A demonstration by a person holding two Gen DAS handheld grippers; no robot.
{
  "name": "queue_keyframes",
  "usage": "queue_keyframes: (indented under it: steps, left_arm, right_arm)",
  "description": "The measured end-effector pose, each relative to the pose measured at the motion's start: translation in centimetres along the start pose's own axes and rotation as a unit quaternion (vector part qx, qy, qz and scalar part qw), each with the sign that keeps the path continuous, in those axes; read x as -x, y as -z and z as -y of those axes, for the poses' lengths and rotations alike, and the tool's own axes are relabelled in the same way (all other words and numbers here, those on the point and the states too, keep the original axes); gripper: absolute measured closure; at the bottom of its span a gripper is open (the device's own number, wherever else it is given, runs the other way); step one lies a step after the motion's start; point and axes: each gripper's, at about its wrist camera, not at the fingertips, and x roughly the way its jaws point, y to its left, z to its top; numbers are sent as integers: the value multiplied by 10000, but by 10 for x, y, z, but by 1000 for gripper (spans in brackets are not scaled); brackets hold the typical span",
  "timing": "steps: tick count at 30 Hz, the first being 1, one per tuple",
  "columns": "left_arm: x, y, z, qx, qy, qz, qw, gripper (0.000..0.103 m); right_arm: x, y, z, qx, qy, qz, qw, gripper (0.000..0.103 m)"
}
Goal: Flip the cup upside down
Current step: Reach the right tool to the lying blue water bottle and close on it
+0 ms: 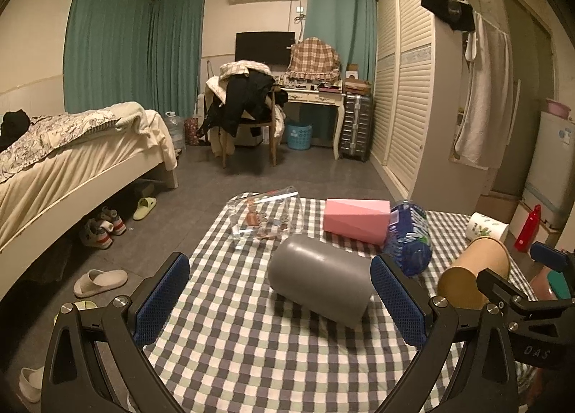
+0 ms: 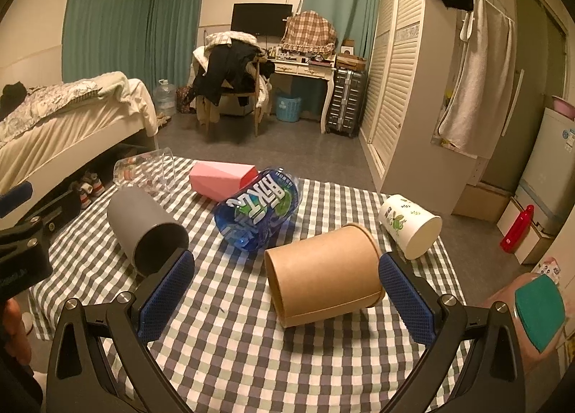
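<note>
Several cups lie on their sides on a checked tablecloth (image 1: 244,341) (image 2: 233,341). A grey cup (image 1: 318,280) (image 2: 145,224) lies between the blue pads of my left gripper (image 1: 280,299), which is open and not touching it. A brown paper cup (image 2: 323,274) (image 1: 474,271) lies between the pads of my right gripper (image 2: 287,292), also open and clear of it. Further back lie a clear glass (image 1: 266,215) (image 2: 143,170), a pink faceted cup (image 1: 355,220) (image 2: 222,179), a blue plastic cup (image 1: 409,242) (image 2: 257,211) and a white printed cup (image 2: 411,226) (image 1: 487,228).
The table's far edge drops to grey floor. A bed (image 1: 72,161) with shoes beneath stands left, a louvred wardrobe (image 1: 402,89) right, a chair piled with clothes (image 1: 244,107) and a desk behind. A red bottle (image 2: 517,228) stands on the floor right. A pink and teal object (image 2: 539,316) sits at the table's right.
</note>
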Motion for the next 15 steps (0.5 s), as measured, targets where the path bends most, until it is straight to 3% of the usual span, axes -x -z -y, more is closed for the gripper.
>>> queue_keyframes:
  steps: [7,15]
  left_arm:
    - [-11,-10,-15,191,-187,-86,9996,0]
    - [-25,-14,-23,174,-396,-229,9988,0]
  right_arm:
    - [-19,-17,-8,-21,40,-181,9998,0]
    - [-75,-48,-31,-54,198,-464,9987,0]
